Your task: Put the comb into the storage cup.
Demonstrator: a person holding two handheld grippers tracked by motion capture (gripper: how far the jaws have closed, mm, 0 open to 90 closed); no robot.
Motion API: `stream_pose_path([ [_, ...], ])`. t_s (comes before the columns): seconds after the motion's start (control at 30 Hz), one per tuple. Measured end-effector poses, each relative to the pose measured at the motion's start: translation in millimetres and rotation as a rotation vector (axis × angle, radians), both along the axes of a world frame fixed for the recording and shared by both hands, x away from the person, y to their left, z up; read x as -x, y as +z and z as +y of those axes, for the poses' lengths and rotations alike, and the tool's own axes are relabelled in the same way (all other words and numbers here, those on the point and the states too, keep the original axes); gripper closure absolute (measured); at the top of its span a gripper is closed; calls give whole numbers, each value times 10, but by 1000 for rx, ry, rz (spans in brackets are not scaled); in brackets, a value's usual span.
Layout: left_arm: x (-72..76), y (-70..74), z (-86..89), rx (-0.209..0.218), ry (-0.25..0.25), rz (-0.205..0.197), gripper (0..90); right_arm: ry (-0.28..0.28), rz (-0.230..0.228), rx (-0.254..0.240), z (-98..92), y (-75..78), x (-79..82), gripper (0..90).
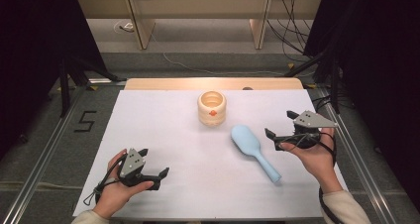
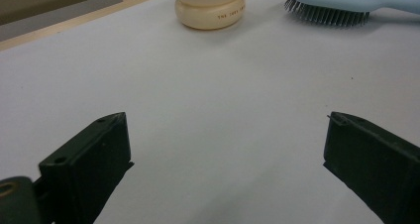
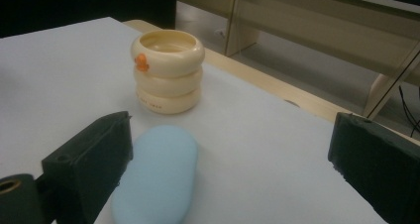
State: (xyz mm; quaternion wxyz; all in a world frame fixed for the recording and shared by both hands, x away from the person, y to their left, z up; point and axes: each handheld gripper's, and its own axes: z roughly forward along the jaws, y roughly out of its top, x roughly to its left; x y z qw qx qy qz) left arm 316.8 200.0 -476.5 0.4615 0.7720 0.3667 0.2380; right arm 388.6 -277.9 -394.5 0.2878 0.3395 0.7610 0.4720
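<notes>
Black fingers of the left gripper (image 1: 154, 163) are standing wide and empty over the near white tabletop (image 1: 163, 135), seemingly waiting. Farther on, the right gripper (image 1: 280, 124) is hovering wide apart just beside the pale blue hairbrush (image 1: 252, 149), lying bristles-down, apparently released. Beyond, the cream ringed cup (image 1: 212, 107) is standing upright.

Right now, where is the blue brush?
The brush lies bristles-down on the white sheet, right of centre in the high view, just in front of the cream cup and left of the open right gripper.
</notes>
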Motion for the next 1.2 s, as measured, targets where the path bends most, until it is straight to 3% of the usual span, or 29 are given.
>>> stream_pose_path([
  [0.2,2,3,-2,1,-2,1,39,1,13,21,23,-20,-11,33],
  [0.3,1,2,-4,2,-2,1,39,5,42,41,37,-26,-21,38],
  [0.47,1,3,-12,2,-3,0,40,20,207,139,104,-126,-75,60],
  [0.57,2,3,-15,2,-7,-1,40,41,281,197,162,-196,-100,75],
  [0.73,0,1,-14,0,-6,-1,41,106,378,281,285,-246,-141,92],
  [0.87,0,1,-14,2,-6,0,41,126,458,339,404,-311,-192,144],
  [1.03,-1,-1,-19,5,-6,2,41,113,554,402,514,-413,-223,163],
  [1.2,-1,1,-19,4,-6,2,41,116,658,443,622,-511,-274,249],
])
